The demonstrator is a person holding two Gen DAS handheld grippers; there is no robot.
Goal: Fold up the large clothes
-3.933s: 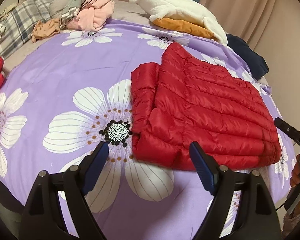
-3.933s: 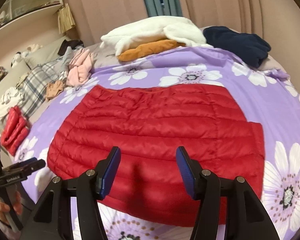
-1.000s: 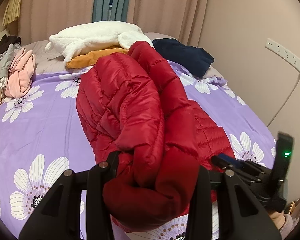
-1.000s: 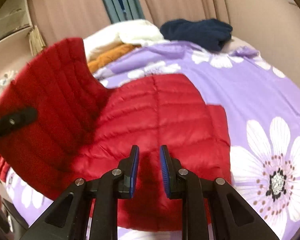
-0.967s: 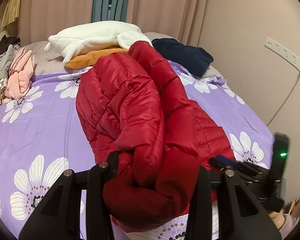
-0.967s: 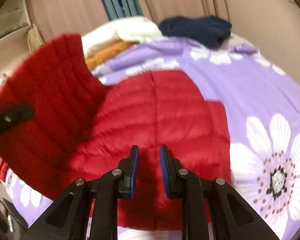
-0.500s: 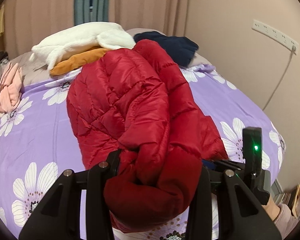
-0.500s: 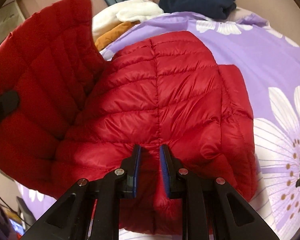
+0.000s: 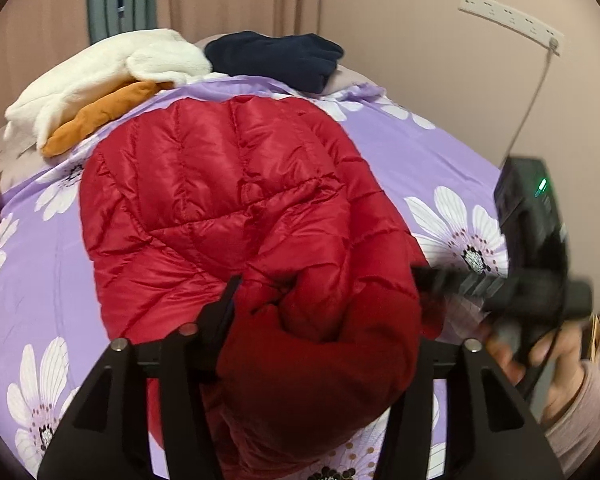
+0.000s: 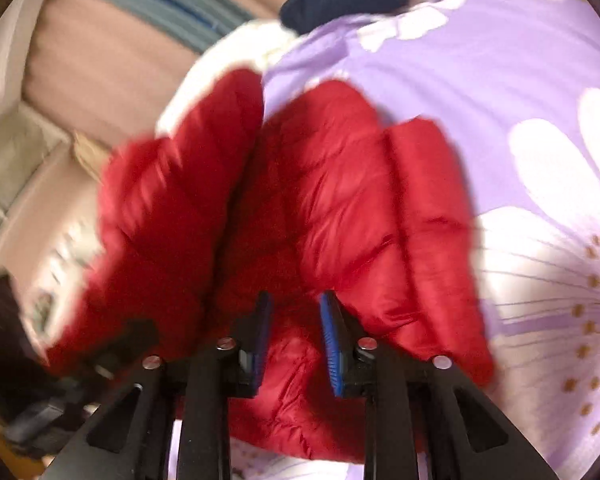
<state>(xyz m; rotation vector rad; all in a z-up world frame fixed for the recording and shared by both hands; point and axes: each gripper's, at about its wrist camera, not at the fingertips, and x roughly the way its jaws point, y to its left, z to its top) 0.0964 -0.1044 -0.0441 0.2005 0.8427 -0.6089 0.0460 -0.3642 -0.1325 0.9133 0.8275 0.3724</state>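
Jaws of the left gripper (image 9: 320, 320) stay clamped on a thick bunch of the red puffer jacket (image 9: 228, 184), now swung over its other half on the purple floral bedspread (image 9: 440, 152), nearly closing the fold. From the right wrist, the right gripper (image 10: 294, 332) pinches glossy quilted hem.

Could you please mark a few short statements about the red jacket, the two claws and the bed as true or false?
1. The left claw grips a bunched part of the red jacket. True.
2. The right claw is empty. False: jacket fabric sits between its fingers.
3. A navy garment lies near the head of the bed. True.
4. The bedsheet is plain green. False: it is purple with white flowers.
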